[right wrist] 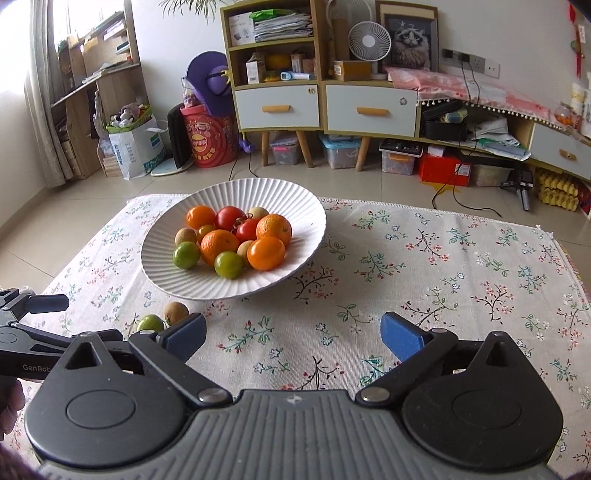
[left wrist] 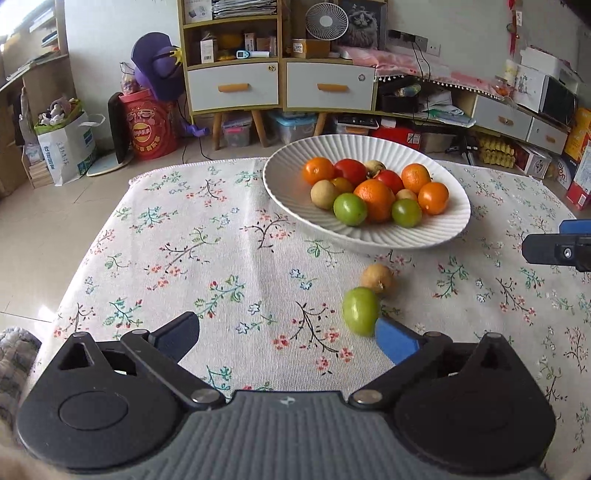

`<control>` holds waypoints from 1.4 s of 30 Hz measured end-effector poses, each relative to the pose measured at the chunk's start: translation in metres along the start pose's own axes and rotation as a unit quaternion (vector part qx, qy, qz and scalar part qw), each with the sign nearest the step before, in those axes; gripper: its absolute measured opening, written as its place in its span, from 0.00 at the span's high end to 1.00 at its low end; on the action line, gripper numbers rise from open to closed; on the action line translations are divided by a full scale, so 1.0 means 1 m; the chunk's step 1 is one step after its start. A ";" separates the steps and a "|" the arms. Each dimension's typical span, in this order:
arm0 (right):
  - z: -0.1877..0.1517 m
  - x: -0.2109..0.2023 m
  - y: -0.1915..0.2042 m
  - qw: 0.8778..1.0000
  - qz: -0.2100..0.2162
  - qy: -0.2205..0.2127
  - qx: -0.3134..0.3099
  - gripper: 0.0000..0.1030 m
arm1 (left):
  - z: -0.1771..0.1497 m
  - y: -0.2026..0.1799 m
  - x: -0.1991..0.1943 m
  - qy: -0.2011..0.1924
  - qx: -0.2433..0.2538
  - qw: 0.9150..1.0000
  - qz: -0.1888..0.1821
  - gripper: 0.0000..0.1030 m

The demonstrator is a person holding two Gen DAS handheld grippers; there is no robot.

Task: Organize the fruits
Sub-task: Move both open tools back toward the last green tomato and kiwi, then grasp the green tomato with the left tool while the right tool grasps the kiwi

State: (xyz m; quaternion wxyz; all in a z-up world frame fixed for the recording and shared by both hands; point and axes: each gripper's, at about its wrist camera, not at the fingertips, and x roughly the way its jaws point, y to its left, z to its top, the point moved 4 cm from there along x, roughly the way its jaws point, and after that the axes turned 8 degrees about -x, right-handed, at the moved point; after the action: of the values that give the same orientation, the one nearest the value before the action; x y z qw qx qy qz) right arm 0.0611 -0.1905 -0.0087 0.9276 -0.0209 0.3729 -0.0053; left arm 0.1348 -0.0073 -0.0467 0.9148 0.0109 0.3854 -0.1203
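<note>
most fruit sits in the plate (left wrist: pixel 288 184); a green tomato (left wrist: pixel 360 310) and a brown fruit (left wrist: pixel 376 277) remain on the surface. left gripper (left wrist: pixel 291 336) and right gripper (right wrist: pixel 293 332) released, empty.

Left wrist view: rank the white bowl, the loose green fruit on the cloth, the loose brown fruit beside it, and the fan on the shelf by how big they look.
1. white bowl
2. fan
3. green fruit
4. brown fruit

The fan stands far back, so its true size is unsure; the green fruit is nearer the camera than the brown one.
</note>
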 end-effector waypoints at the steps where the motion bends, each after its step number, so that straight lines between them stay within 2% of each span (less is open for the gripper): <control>1: -0.003 0.001 0.002 1.000 -0.003 0.003 -0.003 0.02 | -0.003 -0.001 0.003 -0.003 0.002 1.000 0.003 0.02; 3: -0.004 0.004 0.005 1.000 -0.004 0.007 -0.006 0.02 | -0.009 -0.005 0.009 -0.010 0.004 1.000 0.012 0.02; 7: -0.004 0.009 0.010 1.000 -0.009 0.010 -0.020 0.02 | -0.013 -0.014 0.018 -0.014 0.009 1.000 -0.007 0.04; 8: -0.005 0.010 0.011 1.000 -0.009 0.010 -0.023 0.02 | -0.014 -0.016 0.019 -0.012 0.012 1.000 -0.012 0.08; 10: -0.007 0.013 0.013 1.000 -0.012 0.012 -0.026 0.02 | -0.013 -0.020 0.018 -0.019 0.007 0.999 -0.029 0.17; 15: -0.009 0.018 0.019 0.999 -0.013 0.020 -0.028 0.02 | -0.008 -0.027 0.016 -0.021 0.011 0.998 -0.052 0.55; 16: -0.008 0.018 0.021 0.999 -0.013 0.020 -0.029 0.02 | -0.008 -0.026 0.015 -0.020 0.009 0.998 -0.056 0.58; 18: -0.008 0.018 0.024 0.999 -0.011 0.020 -0.032 0.02 | -0.007 -0.025 0.015 -0.016 0.007 0.998 -0.062 0.75; 25: -0.008 0.026 0.039 0.999 -0.006 0.025 -0.035 0.03 | -0.009 -0.008 0.011 -0.002 -0.003 0.998 -0.062 0.75; 31: -0.003 0.040 0.059 0.999 0.000 0.038 -0.037 0.07 | -0.012 0.010 0.006 0.003 -0.006 0.998 -0.055 0.75; 36: 0.002 0.048 0.074 0.998 0.026 0.049 -0.018 0.16 | -0.013 0.023 0.002 0.012 -0.007 0.999 -0.041 0.75; 42: 0.004 0.059 0.087 0.998 0.019 0.060 -0.025 0.32 | -0.012 0.037 0.000 0.017 -0.011 0.999 -0.037 0.75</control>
State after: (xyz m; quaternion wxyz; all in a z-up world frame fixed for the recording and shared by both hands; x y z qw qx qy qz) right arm 0.1056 -0.1052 -0.0506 0.9026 -0.0368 0.4283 0.0209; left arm 0.1348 0.0298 -0.0578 0.9029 -0.0115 0.4028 -0.1495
